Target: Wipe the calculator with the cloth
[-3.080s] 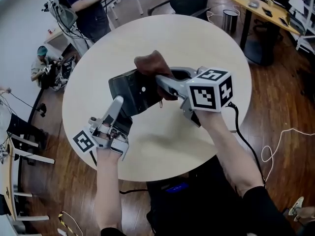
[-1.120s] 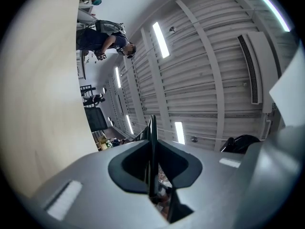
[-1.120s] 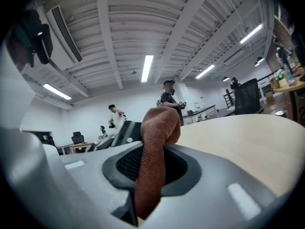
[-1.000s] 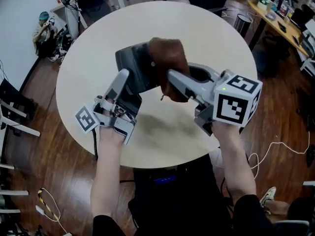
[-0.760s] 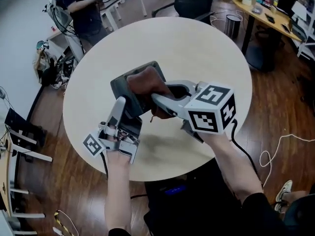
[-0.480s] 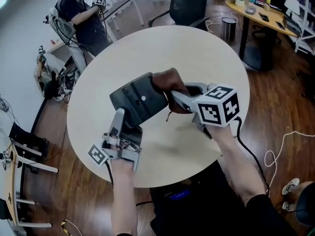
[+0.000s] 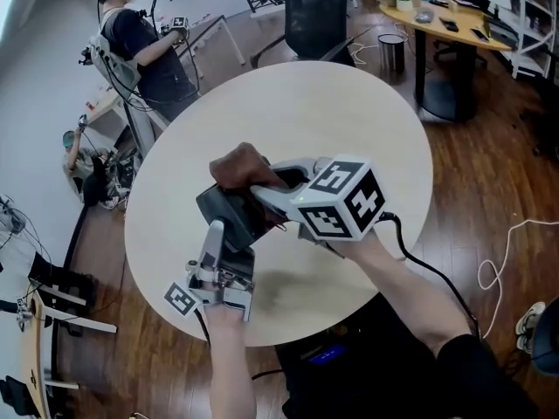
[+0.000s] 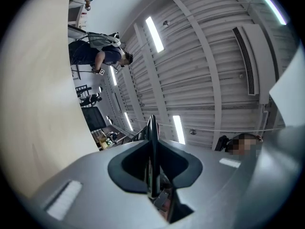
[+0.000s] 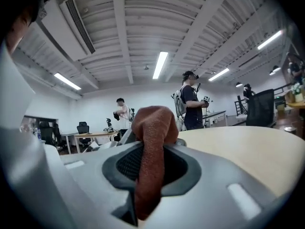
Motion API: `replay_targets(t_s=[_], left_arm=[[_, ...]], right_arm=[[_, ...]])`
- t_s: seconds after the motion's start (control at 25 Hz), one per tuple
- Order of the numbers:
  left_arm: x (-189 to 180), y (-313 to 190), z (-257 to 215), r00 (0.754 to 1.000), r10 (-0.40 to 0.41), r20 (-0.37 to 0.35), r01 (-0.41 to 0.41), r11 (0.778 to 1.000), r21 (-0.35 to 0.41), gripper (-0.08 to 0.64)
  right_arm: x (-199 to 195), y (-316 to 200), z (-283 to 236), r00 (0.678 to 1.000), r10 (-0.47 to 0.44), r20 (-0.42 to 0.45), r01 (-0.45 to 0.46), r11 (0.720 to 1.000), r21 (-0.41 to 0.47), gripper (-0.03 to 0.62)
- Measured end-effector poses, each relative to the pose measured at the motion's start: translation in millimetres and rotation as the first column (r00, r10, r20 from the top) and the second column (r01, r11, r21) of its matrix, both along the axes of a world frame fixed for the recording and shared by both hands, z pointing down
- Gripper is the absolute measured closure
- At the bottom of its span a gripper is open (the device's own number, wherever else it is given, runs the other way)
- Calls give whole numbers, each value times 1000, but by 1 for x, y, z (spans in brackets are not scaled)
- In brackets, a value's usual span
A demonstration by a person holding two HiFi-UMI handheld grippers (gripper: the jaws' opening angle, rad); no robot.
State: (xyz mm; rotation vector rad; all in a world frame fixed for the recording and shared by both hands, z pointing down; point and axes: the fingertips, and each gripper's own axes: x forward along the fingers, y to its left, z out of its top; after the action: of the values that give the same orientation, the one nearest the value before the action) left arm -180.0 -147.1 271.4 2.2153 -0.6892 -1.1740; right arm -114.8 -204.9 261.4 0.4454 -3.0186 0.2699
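A dark grey calculator (image 7: 229, 219) is held tilted above the round table, its near end clamped in my left gripper (image 7: 218, 231). In the left gripper view the calculator (image 8: 152, 147) shows edge-on between the jaws, pinched tight. A brown cloth (image 7: 242, 166) lies bunched on the calculator's upper end, with my right gripper (image 7: 255, 188) shut on it. In the right gripper view the cloth (image 9: 151, 142) hangs folded through the jaws' gap. The cloth hides most of the calculator's far end.
The round beige table (image 7: 349, 120) lies below both grippers. A person (image 7: 144, 46) stands at the back left. A black office chair (image 7: 314, 16), a bin (image 7: 391, 52) and a wooden desk (image 7: 454, 26) are behind. Cables (image 7: 500, 256) lie on the floor at right.
The right gripper has drawn the cloth from the calculator's right edge back leftward across its face. The left gripper still holds the calculator in much the same place.
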Motion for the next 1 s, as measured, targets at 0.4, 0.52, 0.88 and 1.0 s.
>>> replay_targets(t_s=[0.4,0.52,0.88,1.0], left_arm=[[-17,-5,0,997,-28,-76,28,1000,-5,502],[-26,-7,0,995,-49,-91,48,999,-14,502],[-12,1,-5,996,-17,-88,19,1000,22,502],[-19,3,-4,994,-25,-107,29,999,31,503]], right_arm=[[60,-61,34,982,189,-7,-188,976,-112,506],[47,-25,10,992,107,71,-100,990,-97,506],[19,-4,17,999,42,-16,-43,999,-14,506],[44,-37,36,991,135,-23,-137,988,-65,506]])
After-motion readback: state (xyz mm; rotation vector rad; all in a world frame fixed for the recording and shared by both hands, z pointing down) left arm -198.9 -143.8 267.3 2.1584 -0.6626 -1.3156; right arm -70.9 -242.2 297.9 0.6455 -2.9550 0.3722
